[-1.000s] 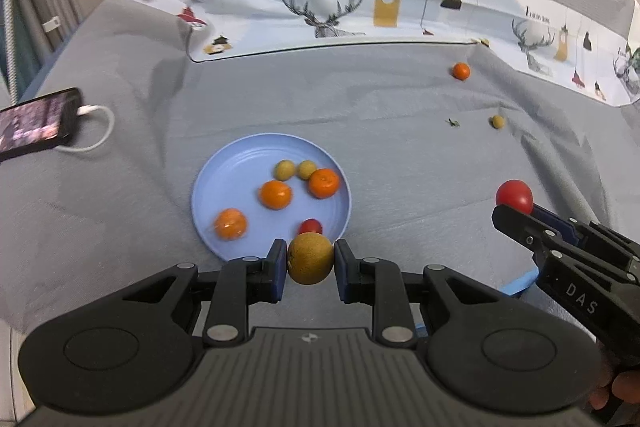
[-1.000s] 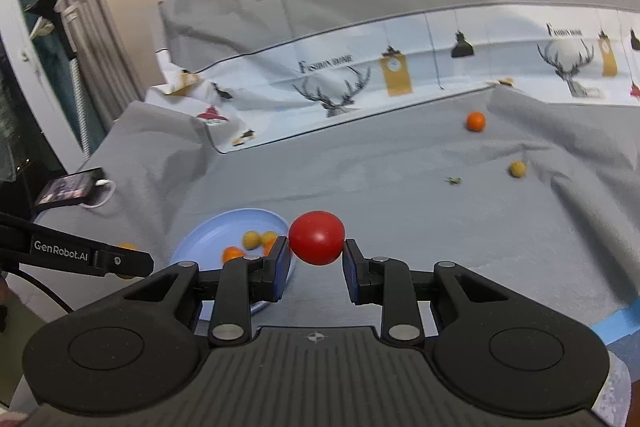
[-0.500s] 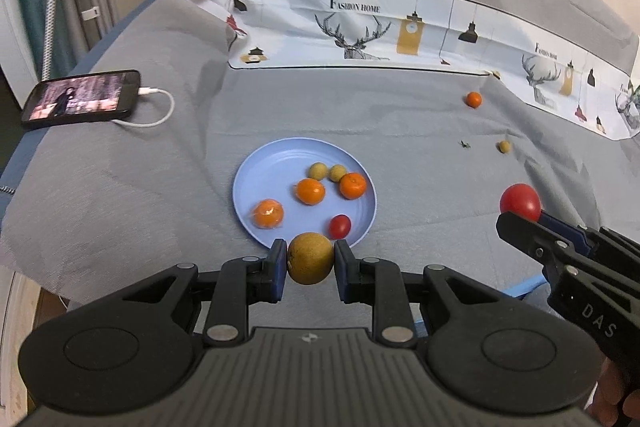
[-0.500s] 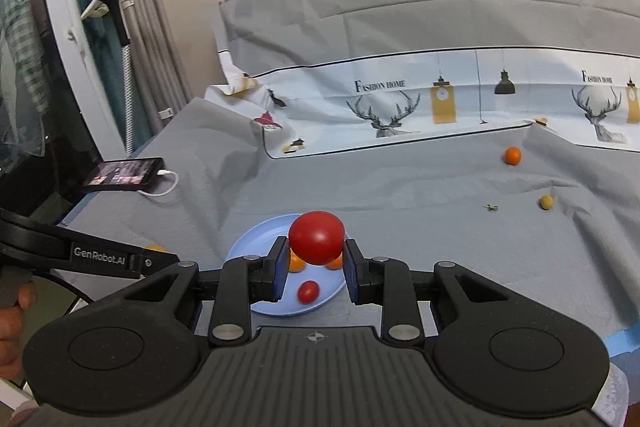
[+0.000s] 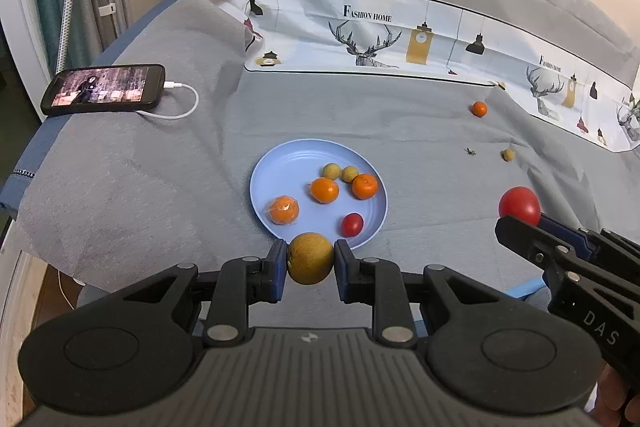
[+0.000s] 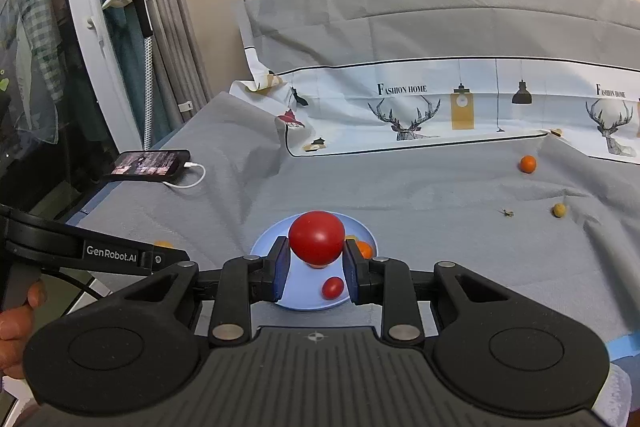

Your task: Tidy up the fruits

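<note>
In the left wrist view, at six o'clock, the left gripper (image 5: 310, 264) was clenched on a brown fruit (image 5: 310, 258), its two blue pads pressed against the fruit's sides. Just beyond, toward twelve o'clock, lay the blue plate (image 5: 272, 167) on the grey cloth (image 5: 140, 179), holding three oranges, two small yellowish fruits and a little red tomato (image 5: 352, 224). At three o'clock the right gripper (image 5: 520, 217) came in from the edge, grasping a big red tomato (image 5: 519, 205). A loose orange (image 5: 479, 109) and a loose yellow fruit (image 5: 508, 154) sat well apart from the plate at about two o'clock. A phone (image 5: 104, 94) on a white cable (image 5: 182, 105) lay at ten o'clock.

In the right wrist view, the big red tomato (image 6: 317, 237) was gripped high between the pads of the right gripper (image 6: 316, 263), above the plate (image 6: 266, 251) at the centre. The left gripper's arm (image 6: 92, 249) crossed in at nine o'clock.

Both fruits looked ready to be set on the plate. The tomato was held below its widest part, so a slackened squeeze could squirt it upward and out. Dropped from a height, either round fruit could bounce off the shallow rim and roll across the sloping cloth. Lowering both grippers together might also knock them into each other, or into the oranges already lying there.
</note>
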